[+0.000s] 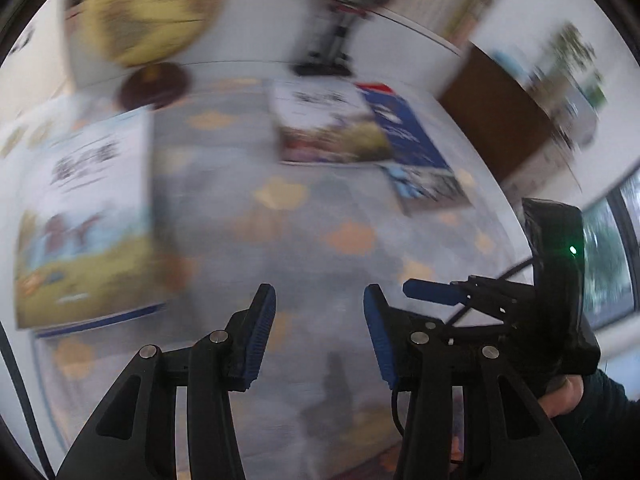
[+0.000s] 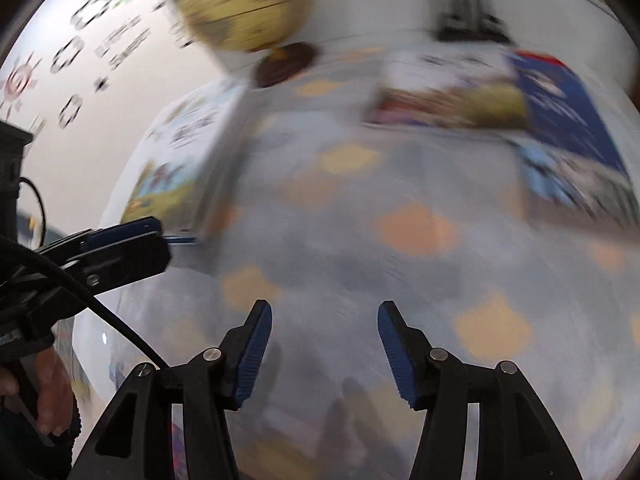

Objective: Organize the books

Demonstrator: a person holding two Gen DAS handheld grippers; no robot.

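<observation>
Books, three visible, all lying flat on a table (image 1: 224,216) covered with a grey cloth bearing orange cloud-like patches; every frame is heavily motion-blurred, so titles cannot be read.

Item one: picture book (image 1: 84,216) with a white upper cover and a green-and-blue illustrated lower half, at the table's left side. A dark blue edge shows beneath its near side; whether that is a second volume cannot be told.

Item two: second picture book (image 1: 328,124) of similar white-topped design, at the far middle of the table.

Item three: blue book (image 1: 408,136) with a red top corner, just beside item two on its right and apparently tucked partly under it; the overlap is too blurred to confirm.

Left gripper (image 1: 320,316): black frame, blue ribbed pads, jaws parted with nothing between them, above bare cloth near the table's front.

Right gripper (image 2: 324,328): same build, jaws parted a little wider, likewise holding nothing. It also appears at the right edge of the left wrist view, a hand (image 1: 568,396) on its handle and a green light showing.

Globe (image 1: 148,8): yellowish, on a dark round base, at the far left corner.

Figurine (image 1: 352,4): red and dark, on a black stand, at the far edge behind item two.

Wall (image 2: 80,92): white, with blurred printed marks, left of the table.
</observation>
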